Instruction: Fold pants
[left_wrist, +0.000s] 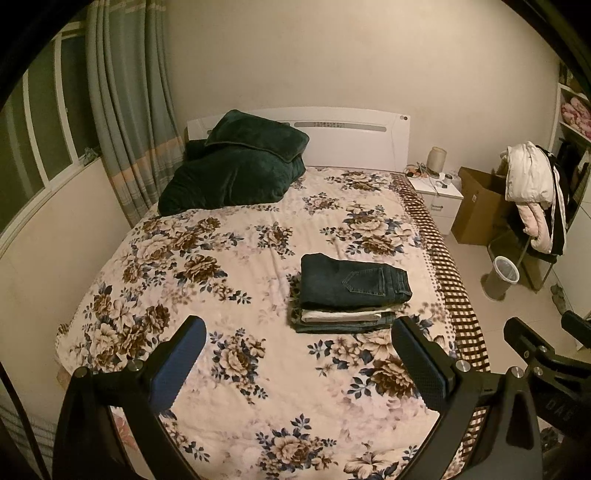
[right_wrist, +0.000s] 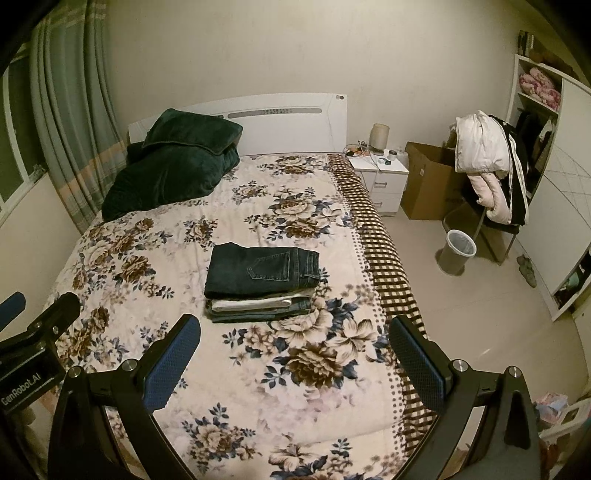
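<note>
Dark blue jeans (left_wrist: 354, 282) (right_wrist: 263, 269) lie folded on top of a small stack of folded pants (left_wrist: 343, 319) (right_wrist: 258, 308) on the floral bedspread (left_wrist: 240, 266) (right_wrist: 177, 236), toward the bed's right side. My left gripper (left_wrist: 299, 350) hovers above the bed's near end, open, nothing between its fingers. My right gripper (right_wrist: 295, 347) is open too, held back from the stack and empty. Each gripper's body shows at the edge of the other's view.
A dark green blanket and pillow (left_wrist: 236, 166) (right_wrist: 173, 158) are heaped by the headboard. Right of the bed stand a white nightstand (right_wrist: 380, 173), a cardboard box (right_wrist: 428, 181), a chair draped with clothes (right_wrist: 487, 166) and a wastebasket (right_wrist: 456, 251). Curtains (left_wrist: 122, 110) hang at left.
</note>
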